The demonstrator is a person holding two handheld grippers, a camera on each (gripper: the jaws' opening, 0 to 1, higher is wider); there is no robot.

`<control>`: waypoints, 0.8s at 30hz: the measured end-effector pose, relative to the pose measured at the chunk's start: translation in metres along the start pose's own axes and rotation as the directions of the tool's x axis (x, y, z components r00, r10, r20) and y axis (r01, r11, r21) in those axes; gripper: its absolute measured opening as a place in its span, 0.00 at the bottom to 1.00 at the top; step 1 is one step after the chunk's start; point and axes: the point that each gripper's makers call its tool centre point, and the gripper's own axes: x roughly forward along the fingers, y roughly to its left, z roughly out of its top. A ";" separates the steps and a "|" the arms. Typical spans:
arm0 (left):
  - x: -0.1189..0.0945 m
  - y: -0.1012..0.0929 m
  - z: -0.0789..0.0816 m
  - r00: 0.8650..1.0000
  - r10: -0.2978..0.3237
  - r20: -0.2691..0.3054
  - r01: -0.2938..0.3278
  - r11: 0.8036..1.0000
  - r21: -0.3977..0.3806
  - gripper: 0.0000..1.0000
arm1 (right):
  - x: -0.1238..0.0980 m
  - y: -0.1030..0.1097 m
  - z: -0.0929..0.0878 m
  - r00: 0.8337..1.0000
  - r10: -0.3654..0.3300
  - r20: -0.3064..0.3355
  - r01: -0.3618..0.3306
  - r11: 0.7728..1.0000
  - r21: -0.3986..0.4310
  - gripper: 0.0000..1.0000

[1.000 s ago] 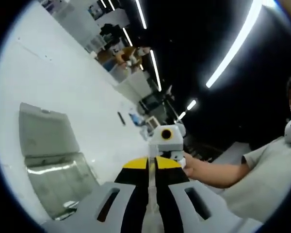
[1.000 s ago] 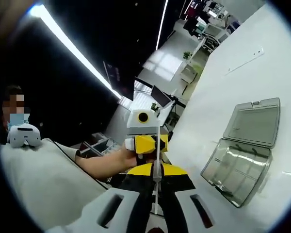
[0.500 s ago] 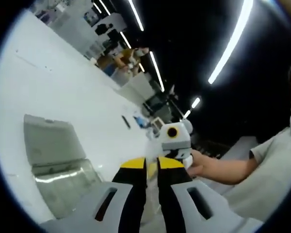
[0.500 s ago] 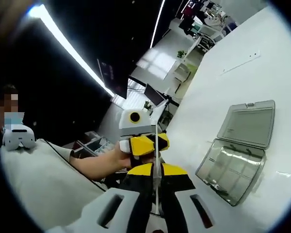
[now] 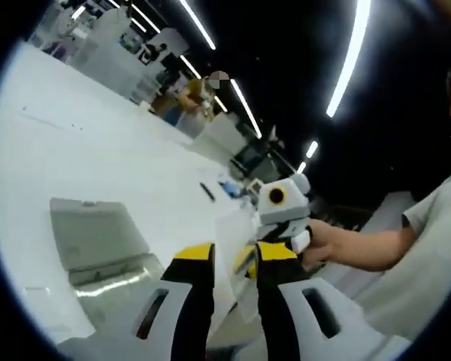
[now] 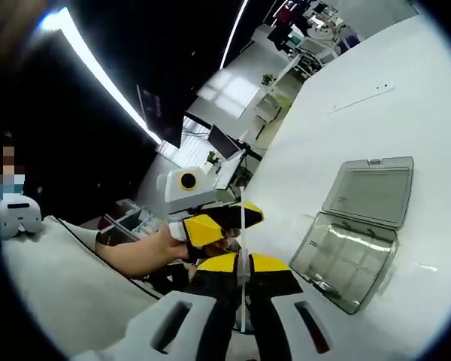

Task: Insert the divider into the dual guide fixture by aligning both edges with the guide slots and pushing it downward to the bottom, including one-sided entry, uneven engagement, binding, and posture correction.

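Two grippers meet above the white table (image 6: 406, 98): right gripper (image 6: 241, 259) clenched on the thin divider (image 6: 242, 226), left gripper (image 5: 233, 259) released around it. No legible writing on the open clear case (image 6: 357, 233).

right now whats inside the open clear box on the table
The clear box lies open on the white table. Its base shows faint ribs and glare, nothing loose. The translucent divider is outside it, near the claws. The far corners are blurred.
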 end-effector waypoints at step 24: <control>-0.012 0.028 -0.010 0.971 0.231 -0.062 -0.199 0.924 0.326 0.47 | -0.003 -0.035 -0.003 0.954 -0.280 -0.110 0.287 0.956 0.064 0.00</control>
